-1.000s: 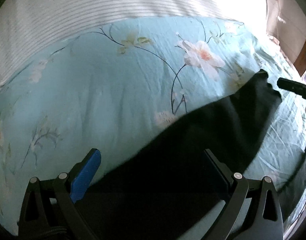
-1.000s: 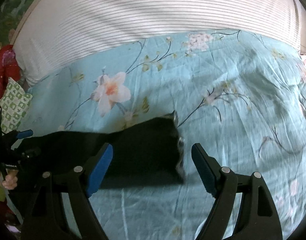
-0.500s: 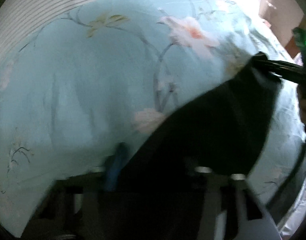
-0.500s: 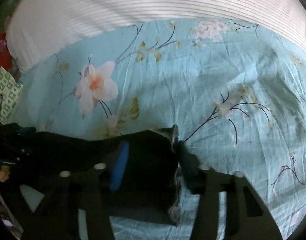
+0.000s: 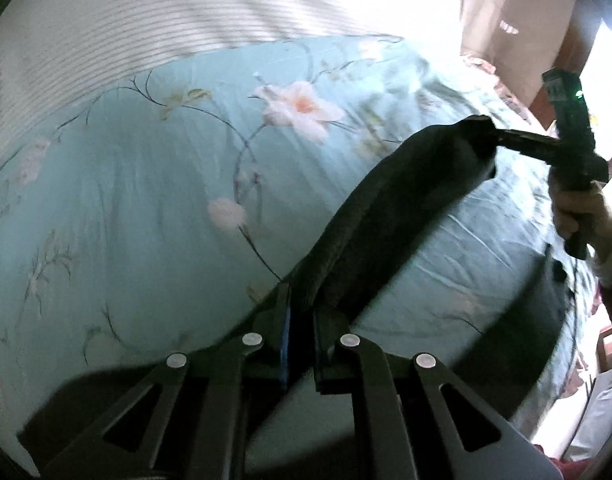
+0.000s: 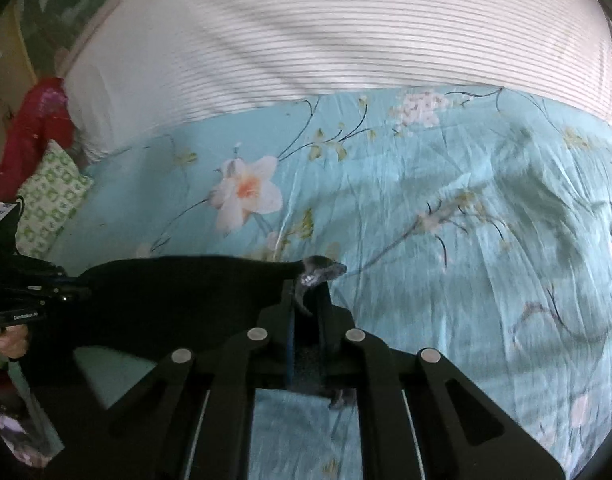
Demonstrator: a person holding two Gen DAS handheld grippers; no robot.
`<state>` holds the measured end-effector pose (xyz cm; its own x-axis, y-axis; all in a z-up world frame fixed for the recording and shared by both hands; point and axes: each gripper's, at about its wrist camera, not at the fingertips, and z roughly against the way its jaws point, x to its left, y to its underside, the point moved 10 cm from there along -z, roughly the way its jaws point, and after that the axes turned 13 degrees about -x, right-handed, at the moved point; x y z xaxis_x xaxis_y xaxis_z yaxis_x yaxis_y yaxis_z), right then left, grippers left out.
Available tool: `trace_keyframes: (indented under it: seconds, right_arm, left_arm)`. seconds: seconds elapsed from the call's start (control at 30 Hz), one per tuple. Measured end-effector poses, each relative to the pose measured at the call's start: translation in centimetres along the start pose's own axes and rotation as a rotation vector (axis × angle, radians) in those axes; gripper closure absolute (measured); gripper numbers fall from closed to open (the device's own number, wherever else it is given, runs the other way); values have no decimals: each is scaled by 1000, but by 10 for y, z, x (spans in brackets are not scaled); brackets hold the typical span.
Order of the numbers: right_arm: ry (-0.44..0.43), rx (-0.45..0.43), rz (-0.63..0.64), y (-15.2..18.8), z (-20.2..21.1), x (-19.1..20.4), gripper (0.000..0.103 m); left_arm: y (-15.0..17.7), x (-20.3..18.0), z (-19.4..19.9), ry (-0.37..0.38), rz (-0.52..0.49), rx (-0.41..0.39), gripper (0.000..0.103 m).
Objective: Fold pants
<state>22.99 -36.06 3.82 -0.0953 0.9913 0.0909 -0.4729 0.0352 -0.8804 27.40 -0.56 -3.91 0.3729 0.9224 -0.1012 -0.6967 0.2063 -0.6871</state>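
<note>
The black pants [image 5: 397, 216] hang stretched between my two grippers above the light blue floral bedspread [image 5: 146, 200]. My left gripper [image 5: 302, 304] is shut on one end of the pants. In the left wrist view the right gripper [image 5: 501, 140] grips the far end. In the right wrist view my right gripper [image 6: 306, 300] is shut on the pants [image 6: 178, 292] at a grey-lined edge. The left gripper [image 6: 70, 286] holds the other end at the far left.
A white striped quilt [image 6: 325, 40] lies along the far side of the bed. A green patterned pillow [image 6: 50, 208] and red fabric [image 6: 30, 128] sit at the left. A brown door or cabinet [image 5: 517, 20] stands beyond the bed's right side.
Both grippers went from open to shut on the pants' ends. The pants have been lifted off the bedspread and pulled taut between the grippers.
</note>
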Motion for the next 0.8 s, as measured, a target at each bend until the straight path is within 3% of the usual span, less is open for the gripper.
trace_keyframes:
  seconds: [0.27,0.5,0.8]
  right_arm:
    - [-49,9,32,49,61,14,94]
    - [-64,-7,7,80,96,16,94]
    - [-55,-95,18,92,140,26,94]
  left_arm:
    - [47,-56,36,41,0,-6,97]
    - [90,-82,61,42,0,17,97]
    - [108,-102,86,52,26,-9,97]
